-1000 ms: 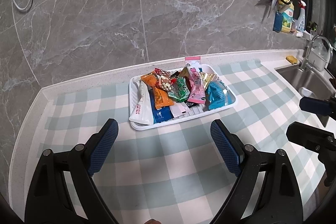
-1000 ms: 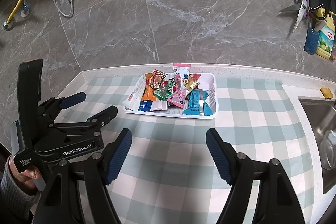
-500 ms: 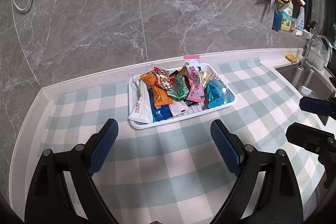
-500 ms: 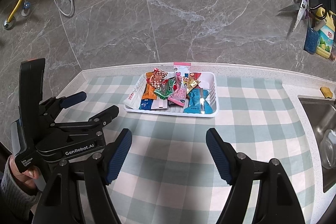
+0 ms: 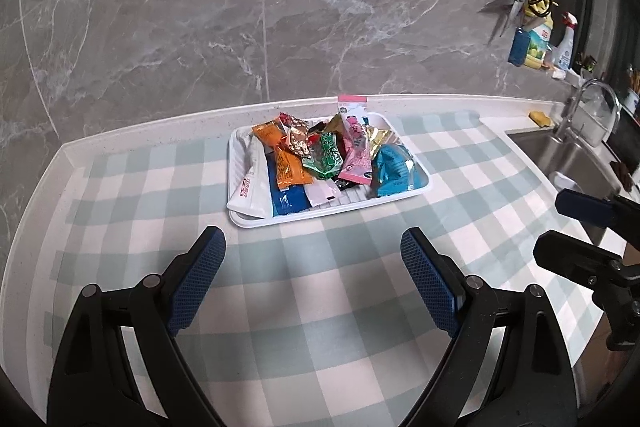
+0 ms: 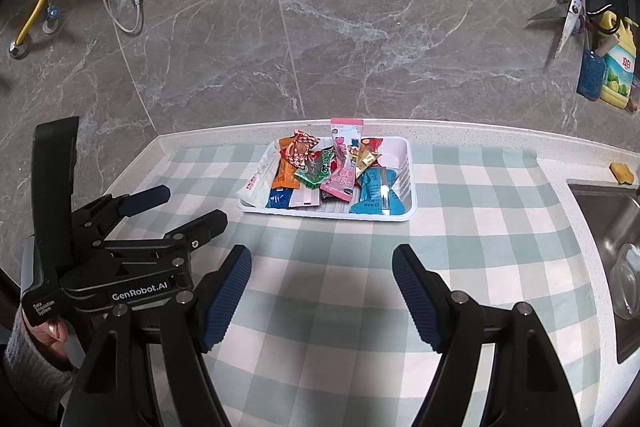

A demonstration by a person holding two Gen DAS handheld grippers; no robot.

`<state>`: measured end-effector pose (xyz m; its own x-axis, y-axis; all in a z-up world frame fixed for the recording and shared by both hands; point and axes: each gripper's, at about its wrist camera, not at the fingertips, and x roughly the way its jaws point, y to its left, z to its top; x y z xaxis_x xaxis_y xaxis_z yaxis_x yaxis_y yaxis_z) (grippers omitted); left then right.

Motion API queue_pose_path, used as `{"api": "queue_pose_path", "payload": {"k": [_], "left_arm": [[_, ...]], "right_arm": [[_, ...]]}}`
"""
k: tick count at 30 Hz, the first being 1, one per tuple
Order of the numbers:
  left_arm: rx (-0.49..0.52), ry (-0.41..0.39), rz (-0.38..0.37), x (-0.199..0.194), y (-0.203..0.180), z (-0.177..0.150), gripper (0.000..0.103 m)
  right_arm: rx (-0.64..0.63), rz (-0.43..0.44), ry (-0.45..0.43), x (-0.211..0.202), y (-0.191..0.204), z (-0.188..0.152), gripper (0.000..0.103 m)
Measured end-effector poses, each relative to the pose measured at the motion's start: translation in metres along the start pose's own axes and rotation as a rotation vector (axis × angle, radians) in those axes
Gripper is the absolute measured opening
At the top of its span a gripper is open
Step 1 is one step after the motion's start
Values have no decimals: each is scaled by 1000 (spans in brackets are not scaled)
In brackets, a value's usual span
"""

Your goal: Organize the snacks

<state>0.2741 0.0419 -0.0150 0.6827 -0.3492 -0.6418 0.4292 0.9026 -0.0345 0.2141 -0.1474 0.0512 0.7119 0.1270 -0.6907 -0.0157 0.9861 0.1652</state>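
White tray (image 5: 424, 183) heaped with bright crinkled snack packets (image 5: 320, 157) — both tools (image 5: 312, 277) (image 6: 322, 287) wide open, empty.

Before me a grey marble wall (image 5: 320, 7) rises behind my bench (image 5: 120, 143), which wears a green-and-white checked cloth (image 5: 320, 287). A steel sink (image 5: 576, 163) sits at its right end.

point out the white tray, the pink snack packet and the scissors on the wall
white tray (image 5: 280, 219), left wrist view, near rim
pink snack packet (image 5: 357, 151), left wrist view, middle of the wrapper
scissors (image 6: 570, 21), right wrist view, blades near the pivot
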Motion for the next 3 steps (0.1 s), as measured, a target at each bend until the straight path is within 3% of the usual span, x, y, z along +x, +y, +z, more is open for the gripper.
{"api": "queue_pose_path", "payload": {"k": [3], "left_arm": [[10, -8, 23, 0, -2, -1, 89]], "right_arm": [[6, -2, 3, -1, -1, -2, 76]]}}
